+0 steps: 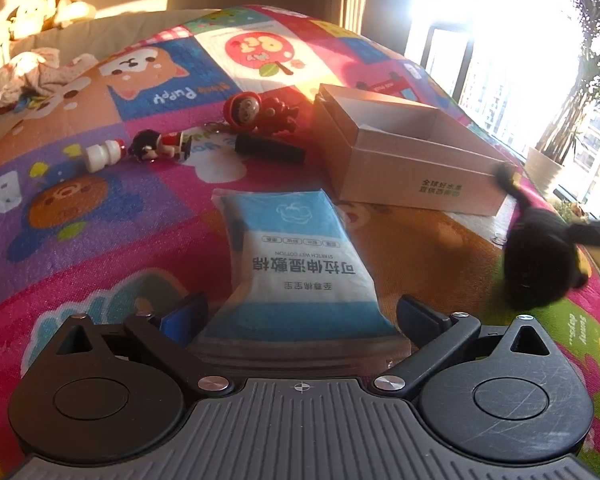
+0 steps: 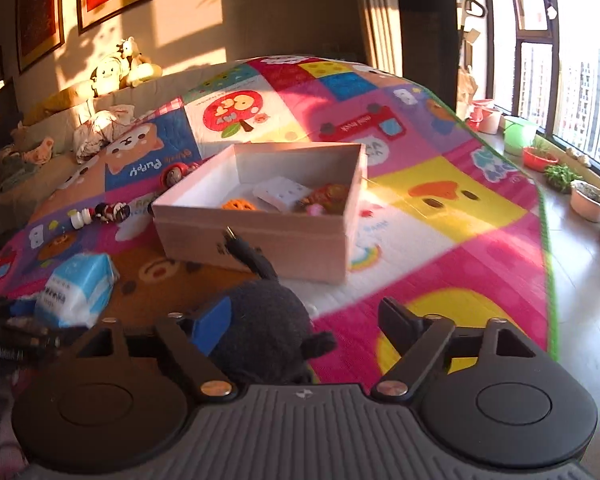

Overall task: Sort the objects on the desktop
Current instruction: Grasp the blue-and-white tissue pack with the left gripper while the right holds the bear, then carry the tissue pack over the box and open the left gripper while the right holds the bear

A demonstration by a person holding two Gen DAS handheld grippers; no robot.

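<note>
Straight ahead of the left hand-held gripper (image 1: 300,316): a blue-and-white cotton pad packet (image 1: 296,256), flat on the patchwork play mat (image 1: 100,220), near end already between the wide-spread fingers, neither pad touching as far as can be told. Long axis running away from the camera, toward the cardboard box (image 1: 412,160) beyond and to the right. Nearer the left hand by far.

Right hand-held gripper (image 2: 300,320) also spread wide, with a black plush toy (image 2: 260,320) lying between the fingers, against the blue left pad (image 2: 212,324), clear of the right one; no grip, apparently. Thin tail pointing forward at the box (image 2: 260,240), just ahead, open top up. Inside: an orange piece, a white card, a reddish toy.

Legible, upside down on the packet: "STRETCH WET COTTON" above large Chinese characters, 可拉伸湿敷棉. Green Chinese print on the box side, too small to read surely. On the mat: "Puppy".

Still loose on the mat beyond the packet: two small figurines (image 1: 160,146), a red-headed one (image 1: 256,114), a white bottle (image 1: 102,155), a black stick (image 1: 270,149).
</note>
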